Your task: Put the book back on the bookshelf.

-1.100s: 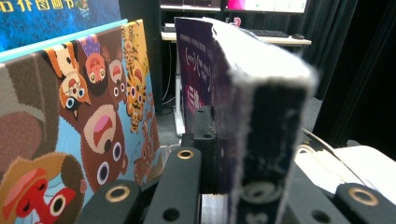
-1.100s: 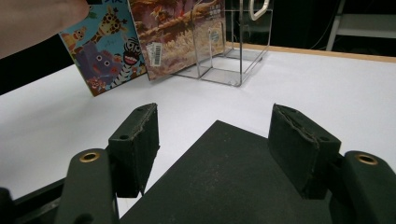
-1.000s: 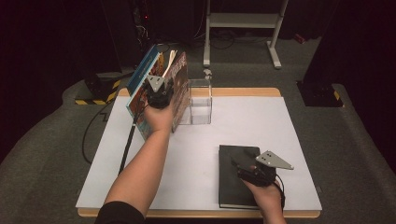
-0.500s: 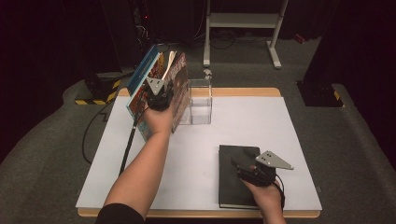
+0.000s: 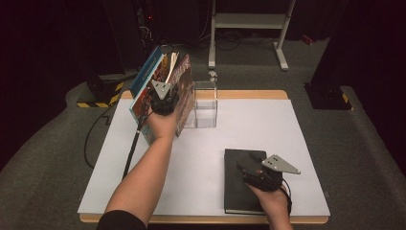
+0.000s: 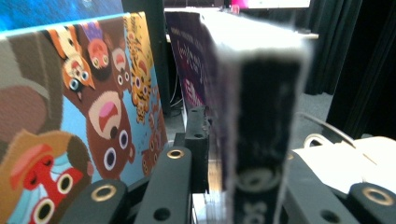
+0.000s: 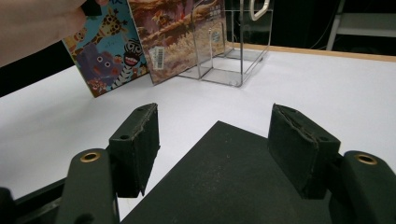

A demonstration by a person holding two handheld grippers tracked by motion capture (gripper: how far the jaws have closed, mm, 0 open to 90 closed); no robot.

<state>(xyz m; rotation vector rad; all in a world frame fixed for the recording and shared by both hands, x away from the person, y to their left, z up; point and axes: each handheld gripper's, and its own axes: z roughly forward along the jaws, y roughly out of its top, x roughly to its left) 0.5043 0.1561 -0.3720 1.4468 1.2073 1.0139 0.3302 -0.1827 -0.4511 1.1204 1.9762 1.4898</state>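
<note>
Several picture books lean together at the table's back left, against a clear plastic box [image 5: 205, 106]. My left gripper [image 5: 165, 93] reaches into them, shut on the top edge of a dark purple book [image 6: 254, 130] that stands between its jaws. A cartoon-animal book [image 6: 93, 116] stands just left of it. At the front right a black book [image 5: 239, 179] lies flat on the white table [image 5: 287, 124]. My right gripper [image 5: 253, 170] hovers low over the black book [image 7: 224, 186], open, with its pads [image 7: 135, 147] wide apart and nothing between them.
The clear box [image 7: 229, 42] is open-topped, with the leaning books [image 7: 173, 32] against its left side. A cable runs down the table's left part from the left gripper. A white metal stand [image 5: 249, 21] is on the floor behind the table.
</note>
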